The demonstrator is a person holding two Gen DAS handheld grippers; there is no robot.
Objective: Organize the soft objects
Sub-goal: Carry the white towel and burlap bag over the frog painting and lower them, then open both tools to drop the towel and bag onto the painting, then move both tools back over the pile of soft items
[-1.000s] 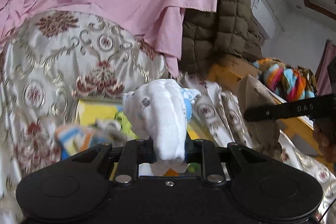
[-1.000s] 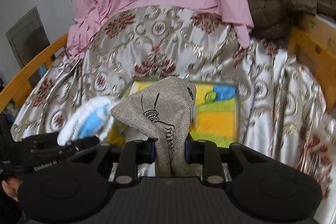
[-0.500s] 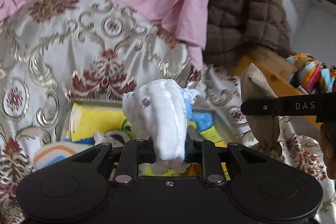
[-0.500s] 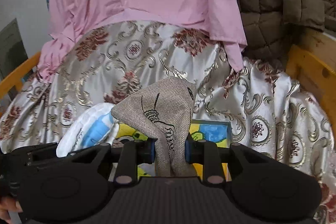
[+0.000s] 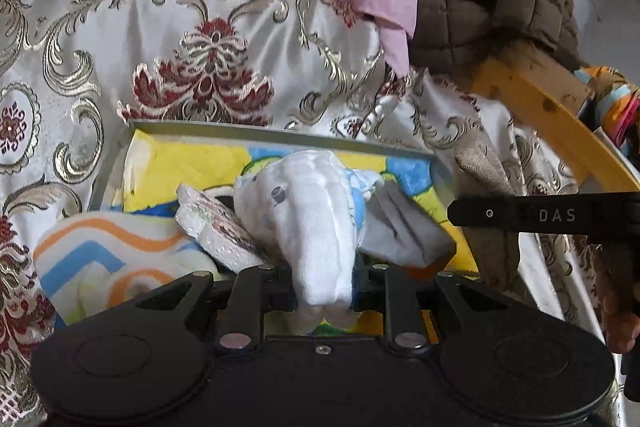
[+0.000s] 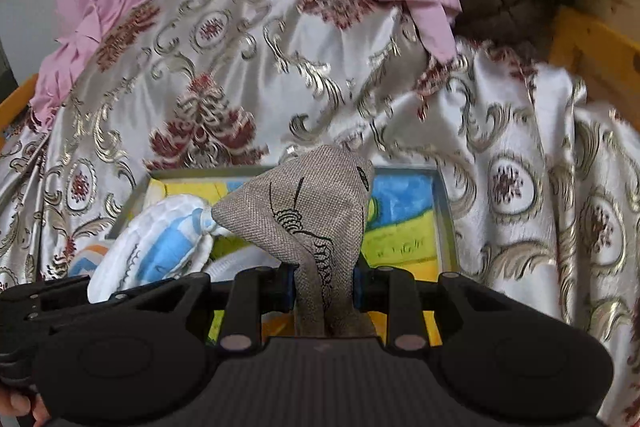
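Just inside tray rim [image 5: 256, 129]: both loaded tongs.

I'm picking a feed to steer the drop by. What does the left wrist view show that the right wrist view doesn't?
Only the left wrist view shows the grey folded cloth and the white patterned pad in the tray, and most of the orange-and-blue striped cloth.

Only the right wrist view shows the tray's right half bare of items, and the black drawing on the burlap pouch.

Both show the left tool shut on the white-and-blue cloth, the right tool shut on the pouch, and the tray.
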